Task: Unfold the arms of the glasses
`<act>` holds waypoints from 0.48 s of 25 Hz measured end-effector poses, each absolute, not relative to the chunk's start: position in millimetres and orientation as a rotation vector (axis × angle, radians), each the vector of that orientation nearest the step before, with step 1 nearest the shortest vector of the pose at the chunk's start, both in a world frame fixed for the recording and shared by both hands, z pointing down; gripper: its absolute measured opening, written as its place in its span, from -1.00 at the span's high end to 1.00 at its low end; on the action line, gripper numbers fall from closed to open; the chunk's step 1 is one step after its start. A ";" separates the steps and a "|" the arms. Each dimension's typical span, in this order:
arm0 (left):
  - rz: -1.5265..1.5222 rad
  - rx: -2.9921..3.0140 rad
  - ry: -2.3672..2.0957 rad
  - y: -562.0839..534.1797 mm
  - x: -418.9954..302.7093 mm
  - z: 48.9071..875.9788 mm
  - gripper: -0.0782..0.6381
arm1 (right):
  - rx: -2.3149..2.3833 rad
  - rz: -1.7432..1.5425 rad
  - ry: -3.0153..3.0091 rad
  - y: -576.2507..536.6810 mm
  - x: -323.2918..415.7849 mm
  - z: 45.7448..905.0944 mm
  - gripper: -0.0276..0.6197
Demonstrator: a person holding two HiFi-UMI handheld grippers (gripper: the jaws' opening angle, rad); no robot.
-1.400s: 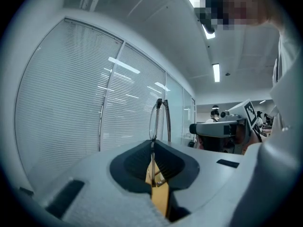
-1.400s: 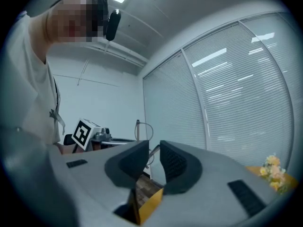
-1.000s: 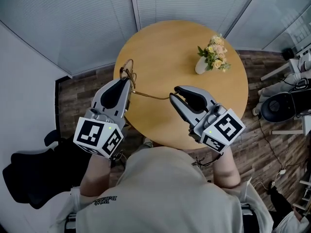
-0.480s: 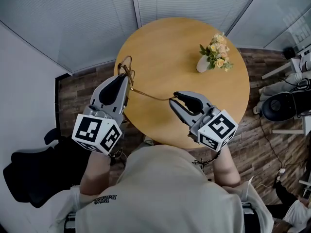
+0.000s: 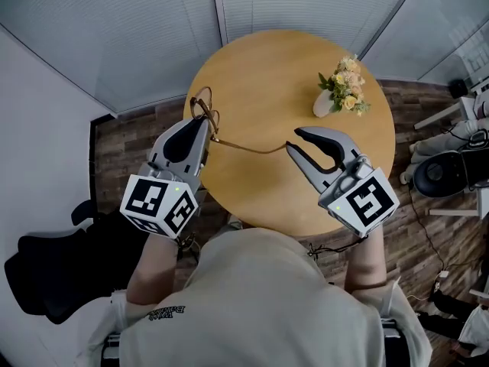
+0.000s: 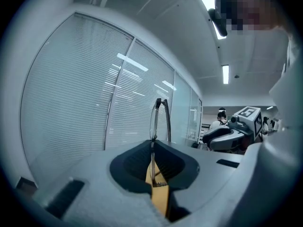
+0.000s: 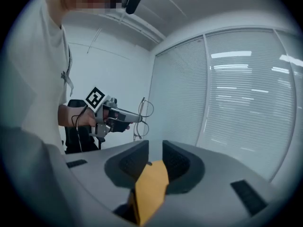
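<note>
Left gripper (image 5: pixel 204 126) clamped on thin wire-rimmed glasses (image 5: pixel 204 104) over the left edge of the round wooden table (image 5: pixel 267 67) — 1 arm stretched toward the right gripper (image 5: pixel 293 138), jaws apart, centre frame.

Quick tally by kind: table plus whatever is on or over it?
grippers: 2, left gripper and right gripper
glasses: 1
flower vase: 1
table: 1
total: 5

Round wooden table (image 5: pixel 267 75) on dark plank floor (image 5: pixel 130 140) — grey blinds (image 5: pixel 114 29) behind.
</note>
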State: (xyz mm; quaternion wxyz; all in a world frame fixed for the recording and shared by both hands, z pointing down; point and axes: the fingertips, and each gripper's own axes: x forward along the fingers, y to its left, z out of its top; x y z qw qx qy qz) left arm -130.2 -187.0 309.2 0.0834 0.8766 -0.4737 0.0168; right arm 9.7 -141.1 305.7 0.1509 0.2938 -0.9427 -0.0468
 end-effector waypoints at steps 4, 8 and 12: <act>0.091 2.671 -1.411 -183.9 -114.6 306.1 0.68 | 0.787 -0.220 -2.713 -141.6 -14.6 292.1 0.65; 0.126 2.731 -1.383 -177.9 -96.0 302.7 0.68 | 0.676 -0.200 -2.692 -135.9 -45.9 299.6 0.65; 0.142 2.769 -1.340 -167.1 -87.9 302.2 0.68 | 0.612 -0.175 -2.650 -134.0 -68.7 316.7 0.65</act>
